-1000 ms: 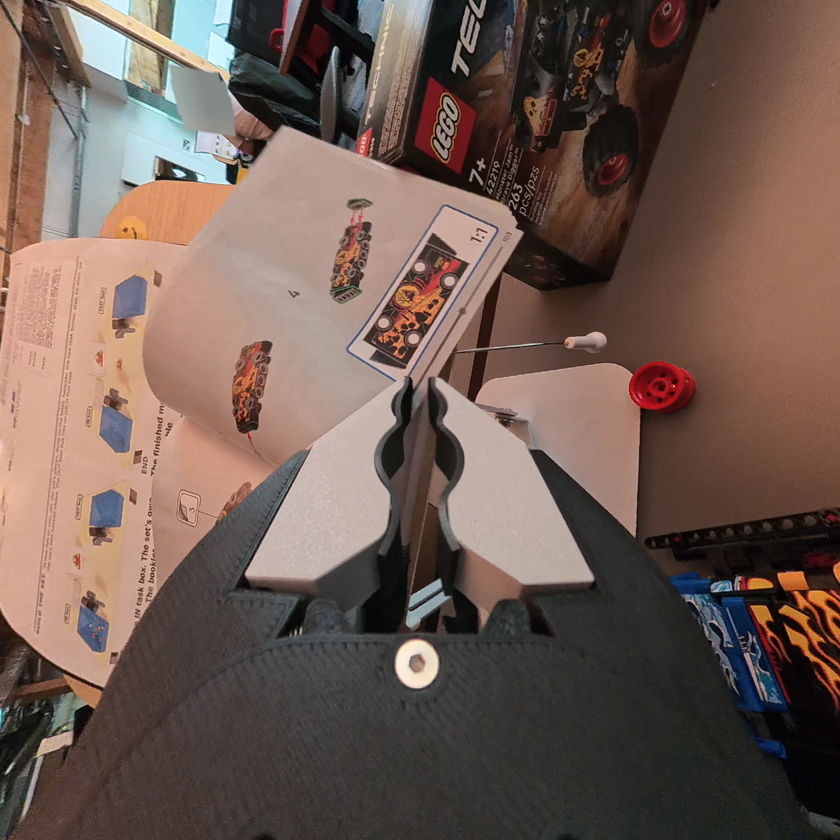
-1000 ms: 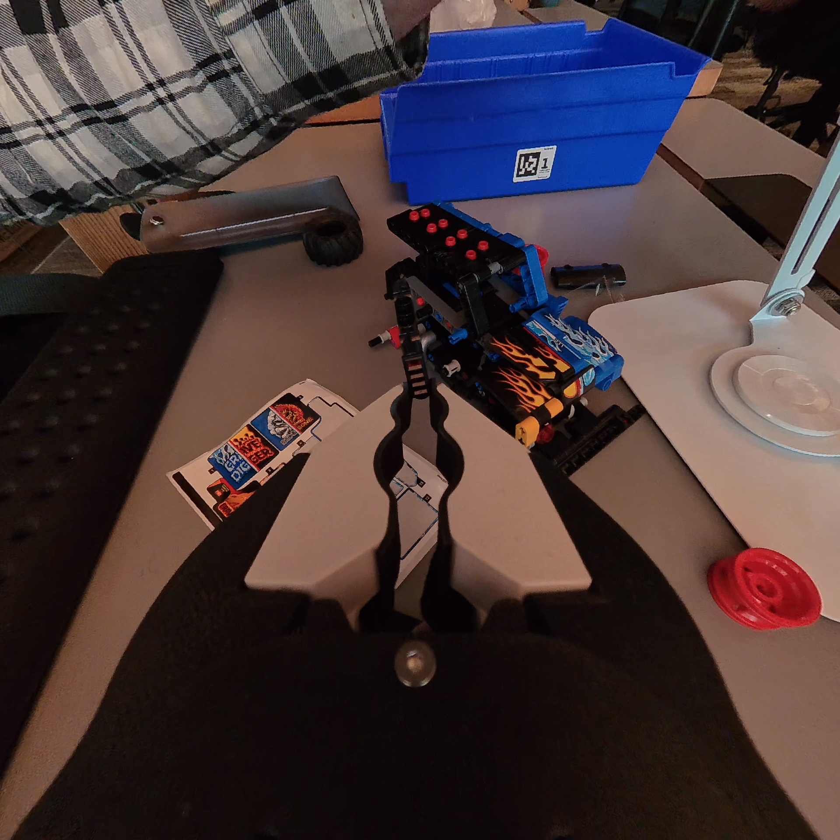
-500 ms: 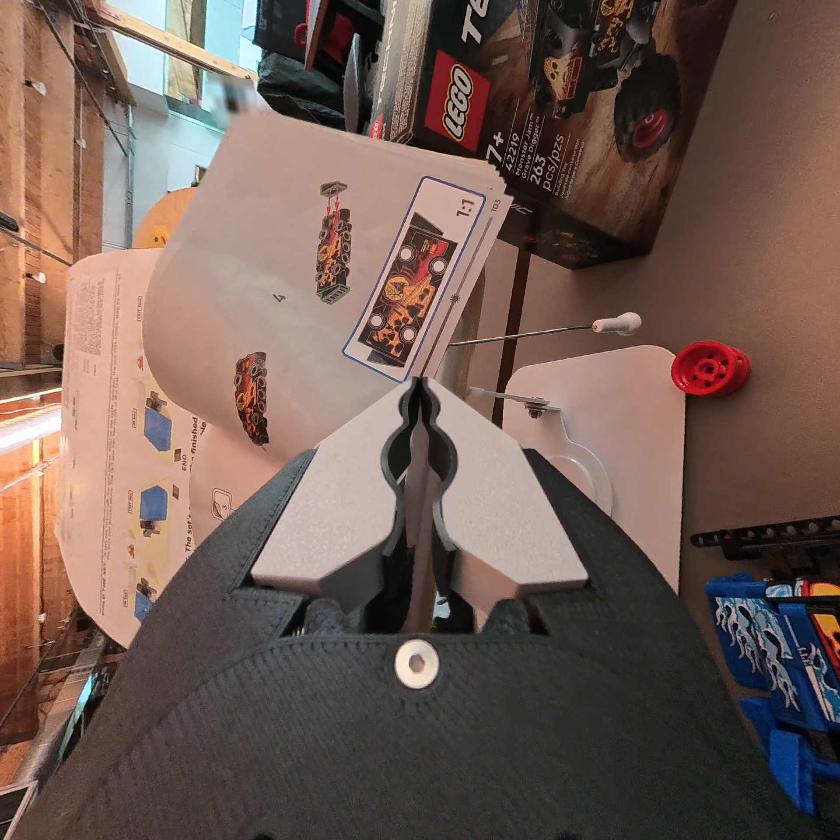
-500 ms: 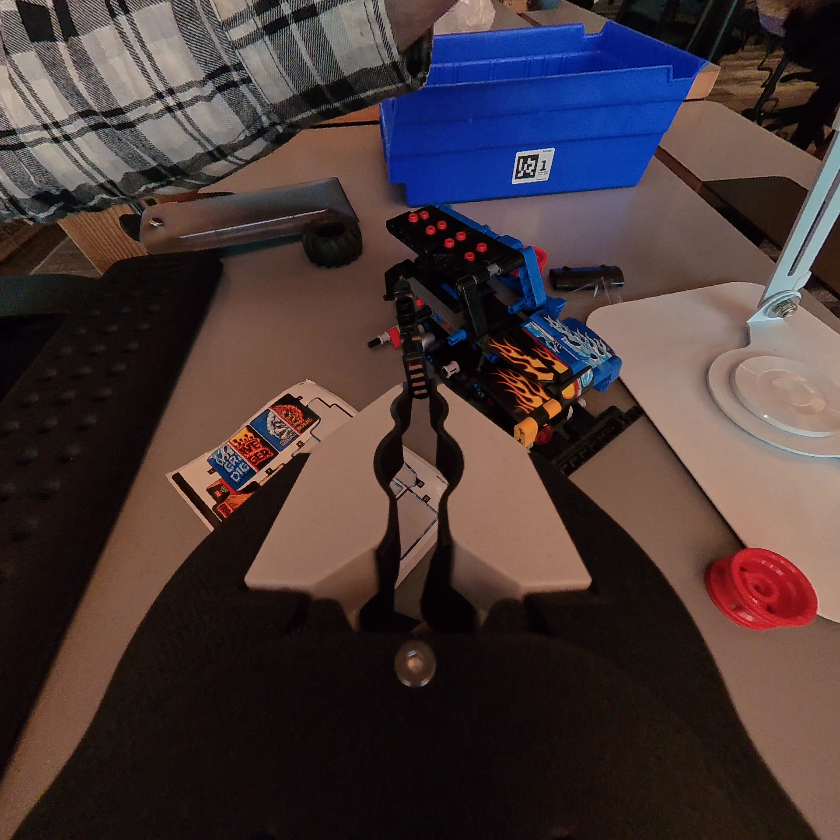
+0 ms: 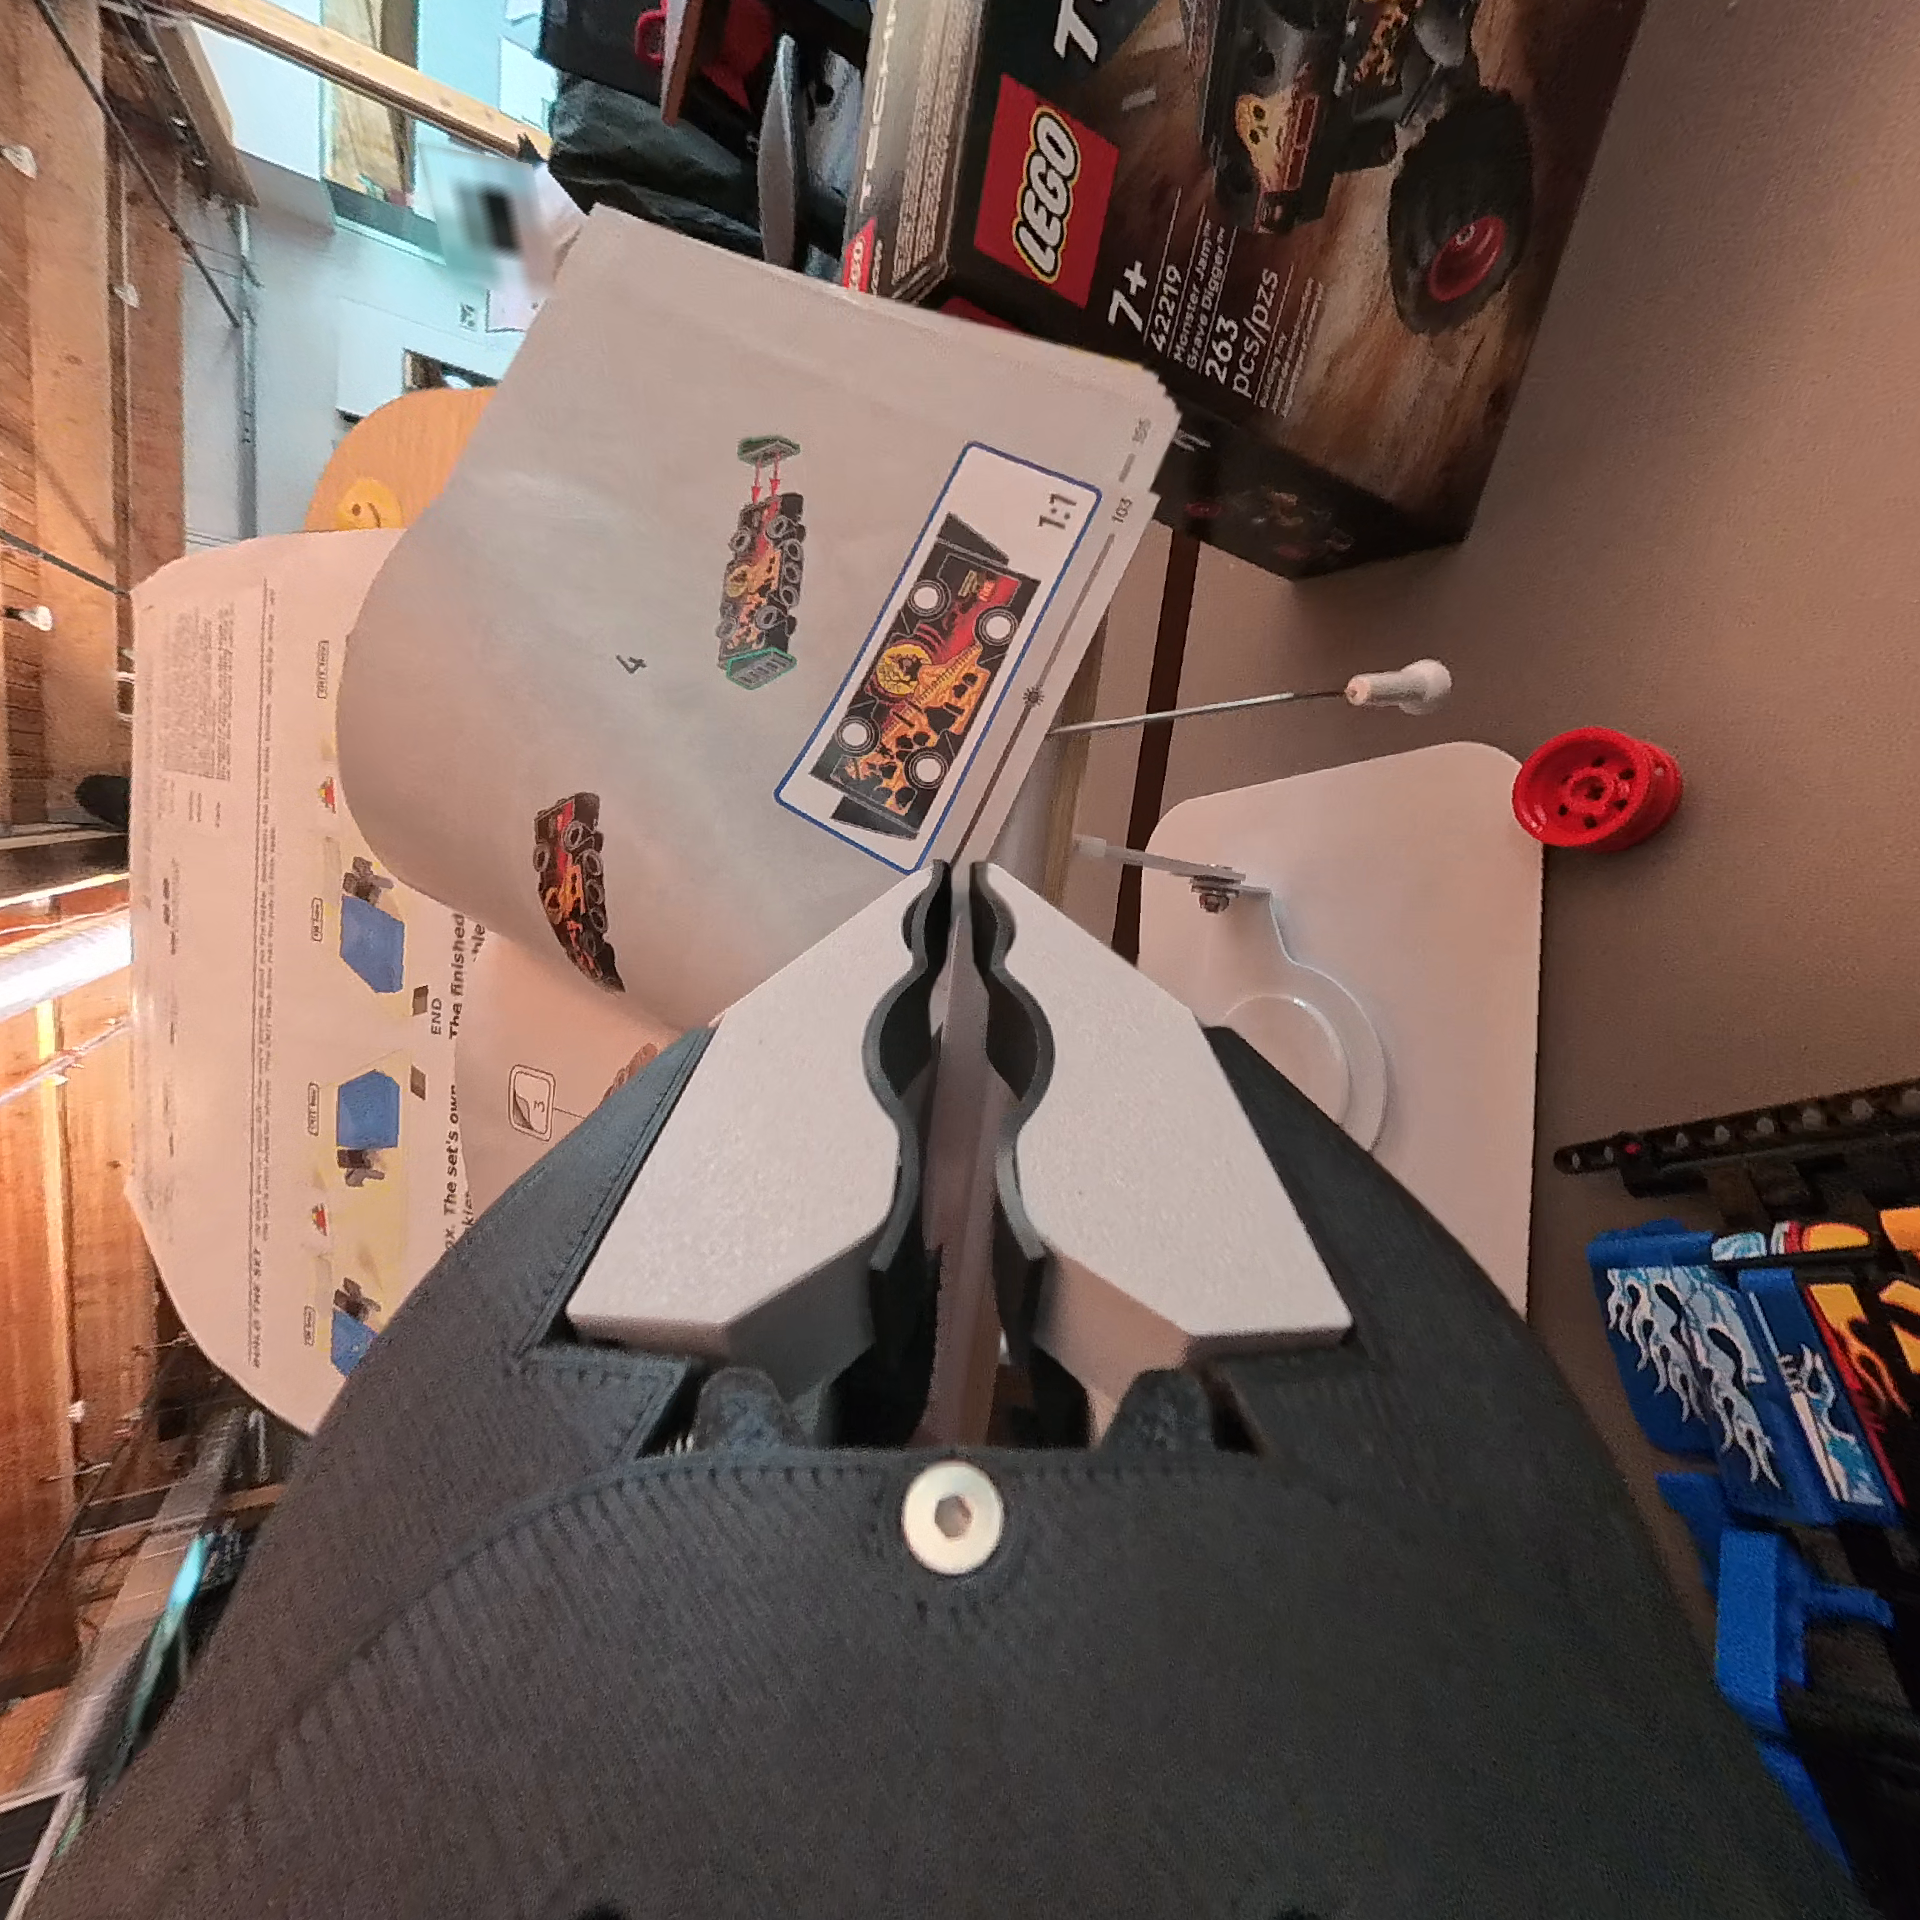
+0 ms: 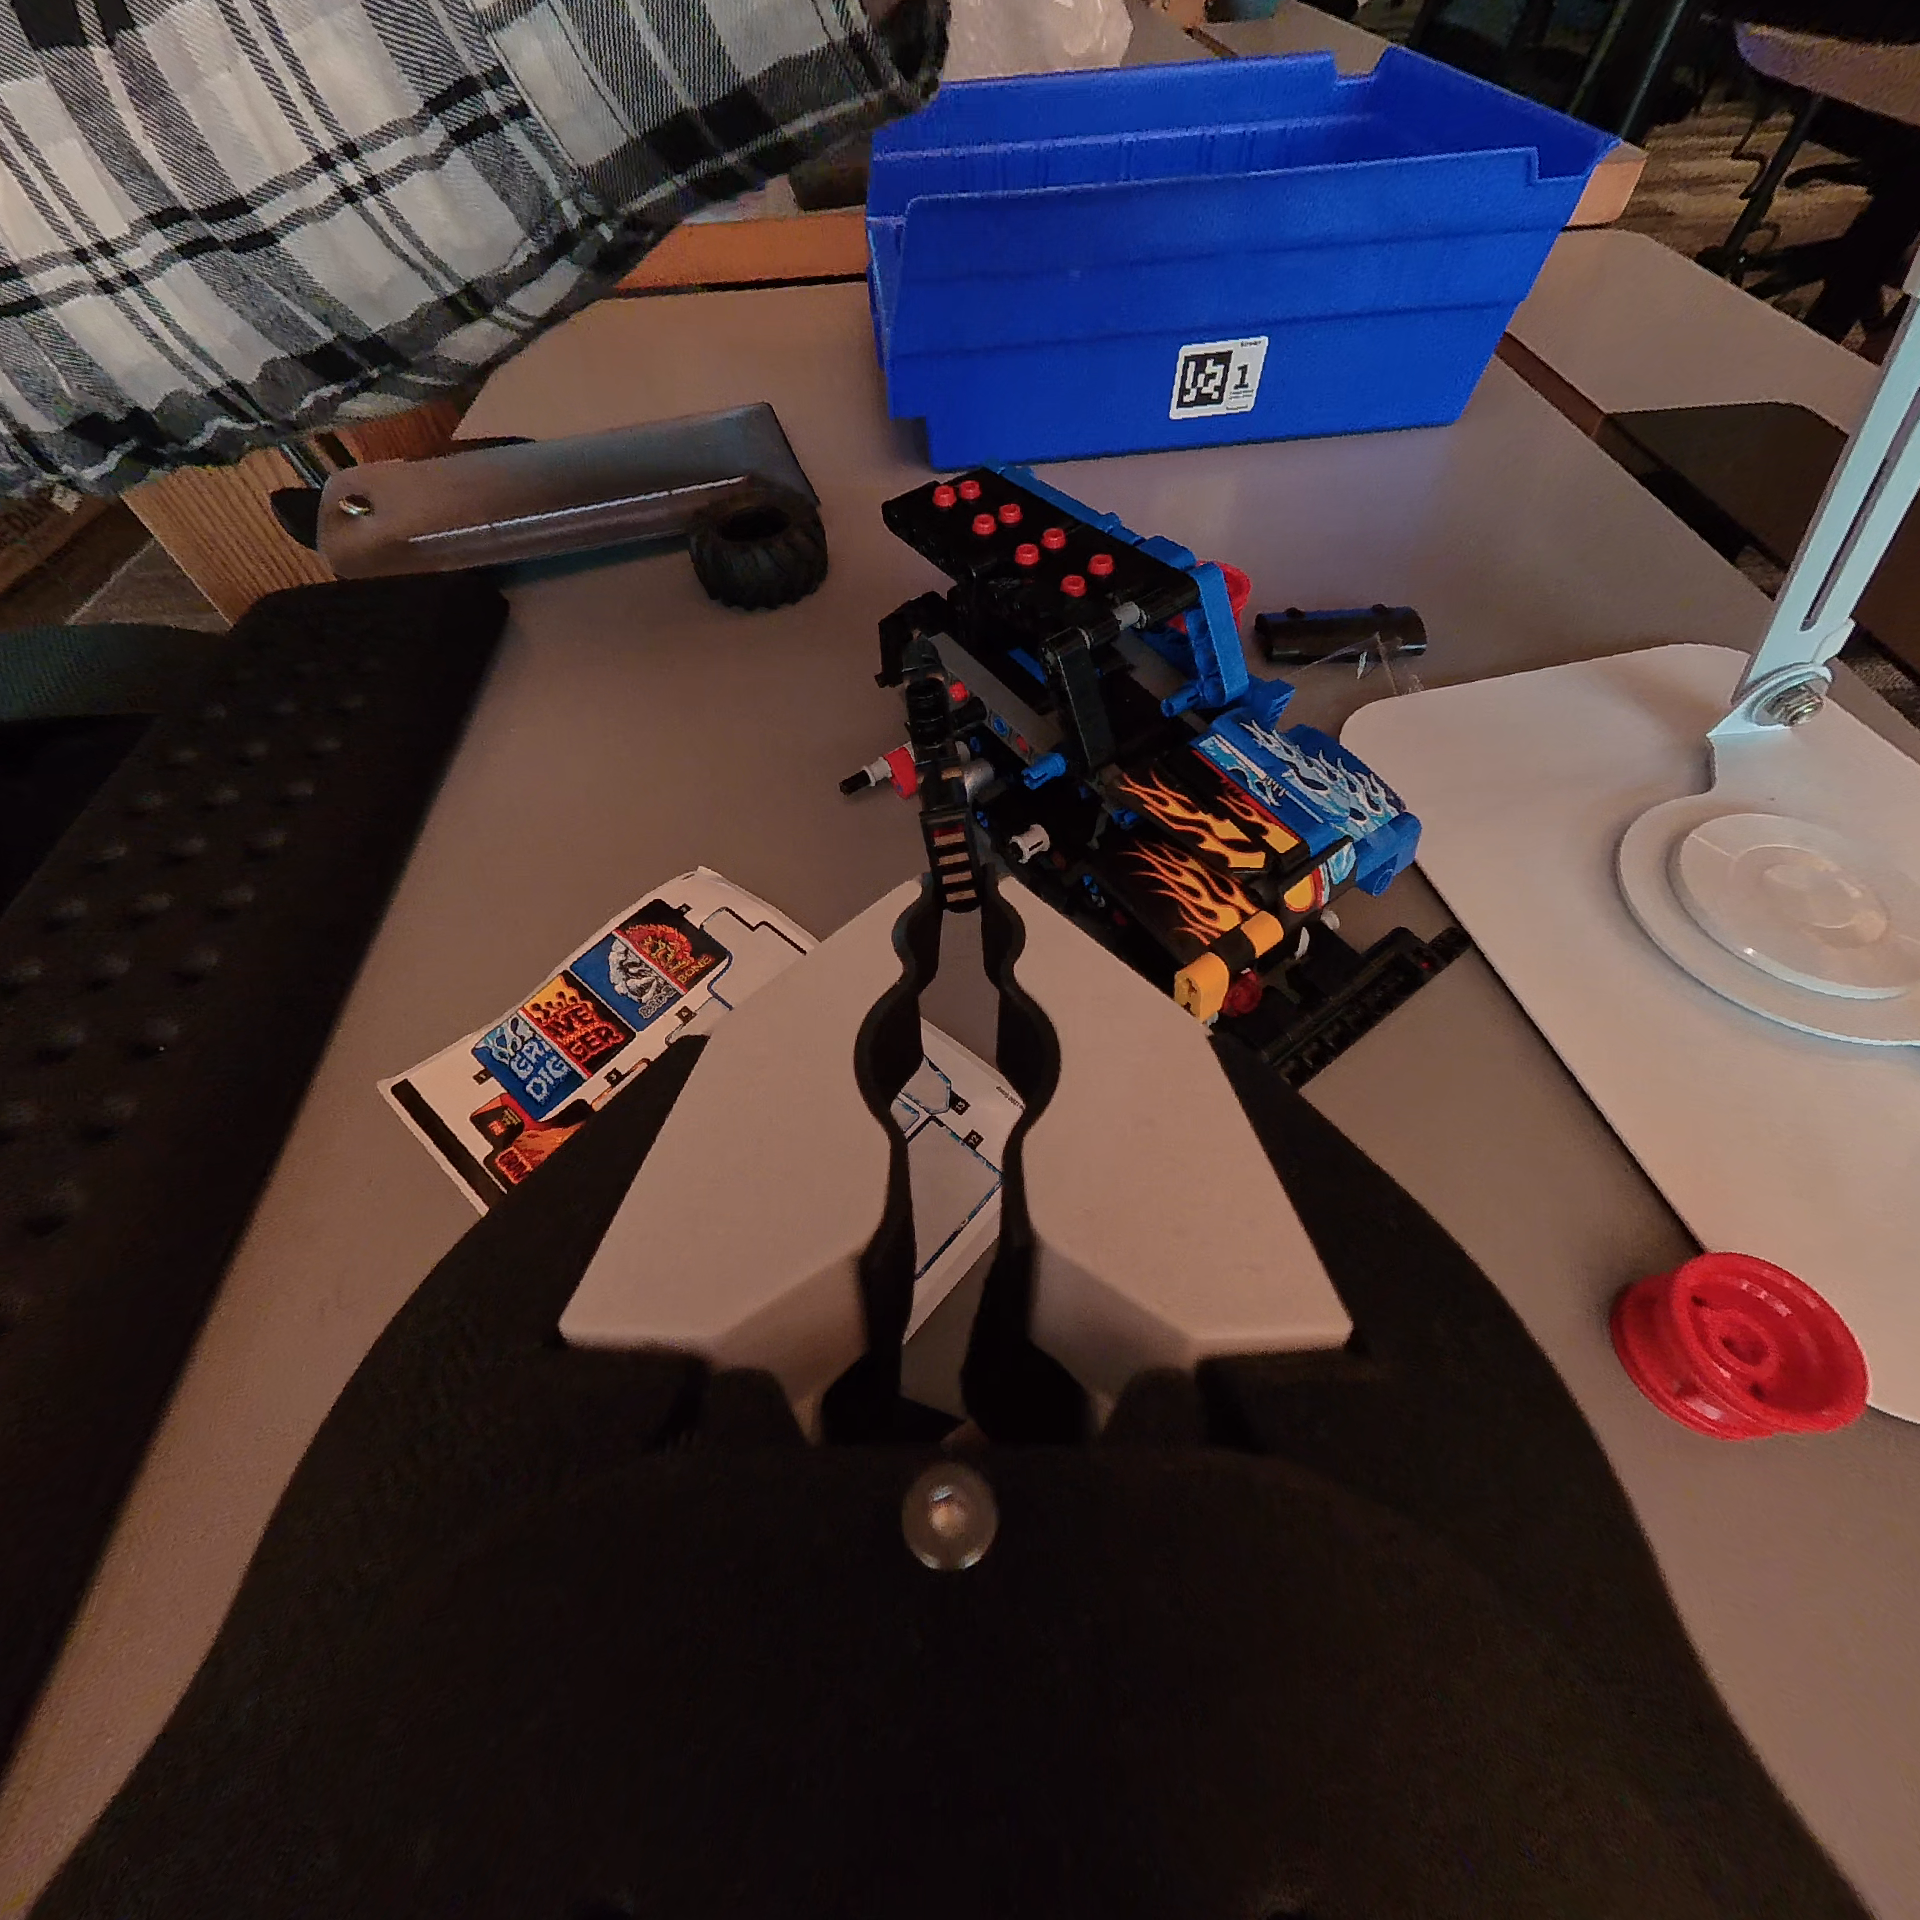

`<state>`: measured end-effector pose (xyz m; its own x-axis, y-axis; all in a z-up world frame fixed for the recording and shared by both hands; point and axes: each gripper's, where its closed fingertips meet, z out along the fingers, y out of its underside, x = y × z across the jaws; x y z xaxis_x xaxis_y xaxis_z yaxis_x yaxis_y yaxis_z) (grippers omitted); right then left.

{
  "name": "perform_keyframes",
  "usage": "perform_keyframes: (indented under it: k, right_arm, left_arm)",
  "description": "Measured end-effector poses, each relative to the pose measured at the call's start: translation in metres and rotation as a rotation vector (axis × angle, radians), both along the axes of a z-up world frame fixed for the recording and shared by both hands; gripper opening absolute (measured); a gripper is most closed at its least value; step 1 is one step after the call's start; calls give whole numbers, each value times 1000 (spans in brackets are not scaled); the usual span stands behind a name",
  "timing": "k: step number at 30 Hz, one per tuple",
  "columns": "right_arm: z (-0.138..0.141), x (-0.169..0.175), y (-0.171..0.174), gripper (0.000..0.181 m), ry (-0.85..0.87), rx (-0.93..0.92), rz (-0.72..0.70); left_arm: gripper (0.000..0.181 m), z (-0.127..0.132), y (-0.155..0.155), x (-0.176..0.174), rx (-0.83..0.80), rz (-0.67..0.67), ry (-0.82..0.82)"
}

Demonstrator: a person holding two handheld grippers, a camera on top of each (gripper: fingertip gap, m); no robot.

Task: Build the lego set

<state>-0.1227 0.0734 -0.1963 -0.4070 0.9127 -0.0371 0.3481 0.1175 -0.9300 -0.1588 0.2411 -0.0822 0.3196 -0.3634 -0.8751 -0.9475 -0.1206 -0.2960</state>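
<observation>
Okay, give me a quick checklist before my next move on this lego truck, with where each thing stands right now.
1. Left hand-held gripper has the instruction booklet: ok, shut on a page edge, page held up and open.
2. Right hand-held gripper has its part: ok, shut on a thin black striped piece.
3. Truck build steady on the table: ok, resting beside the white stand base.
4. Red wheel hub in reach: ok, loose at the base's edge.
5. Black tyre available: ok, loose near the grey bar.
6. Where the black piece attaches: cannot tell.
</observation>
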Motion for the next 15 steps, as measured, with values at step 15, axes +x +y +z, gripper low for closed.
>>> perform_keyframes:
  k: [15]
  right_arm:
    - [0, 0, 1, 5, 0, 4, -2]
  left_arm:
    - [9, 6, -9, -10, 54, 8, 61]
